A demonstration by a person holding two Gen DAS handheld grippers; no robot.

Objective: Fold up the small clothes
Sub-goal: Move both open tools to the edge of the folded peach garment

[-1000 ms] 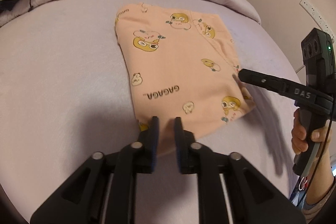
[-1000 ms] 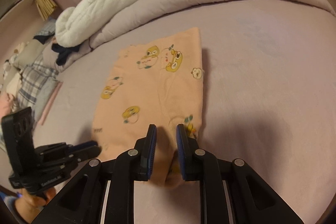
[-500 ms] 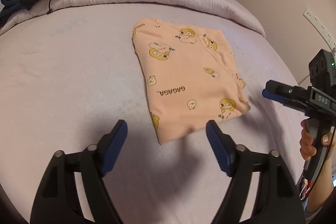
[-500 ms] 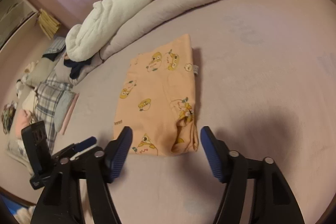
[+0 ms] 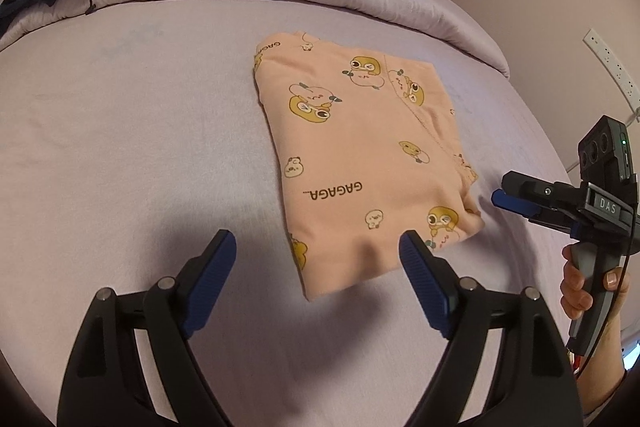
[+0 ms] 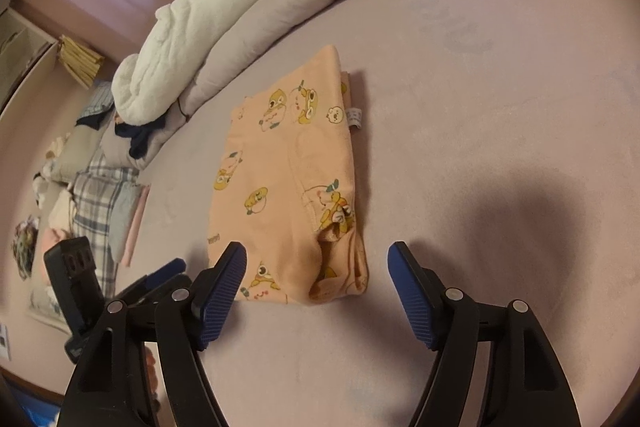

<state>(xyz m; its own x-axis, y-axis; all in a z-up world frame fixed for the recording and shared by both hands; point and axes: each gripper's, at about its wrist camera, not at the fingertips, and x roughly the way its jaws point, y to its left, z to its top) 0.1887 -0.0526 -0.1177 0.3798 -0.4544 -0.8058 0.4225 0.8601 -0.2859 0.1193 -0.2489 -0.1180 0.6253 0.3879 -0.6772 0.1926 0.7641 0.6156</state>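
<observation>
Folded peach garment (image 5: 360,163), 1 item, flat on lilac bedspread (image 5: 140,147), long axis running away from both grippers; left gripper (image 5: 318,259) and right gripper (image 6: 316,271) splayed, empty, at near short edge, roughly equally near.

A second ago both grippers were pinched on the near edge of the folded peach garment (image 5: 360,163). Now the left gripper (image 5: 318,259) and right gripper (image 6: 316,269) have let go, spread wide and drawn back, leaving the garment flat on the bed (image 5: 120,131).
</observation>
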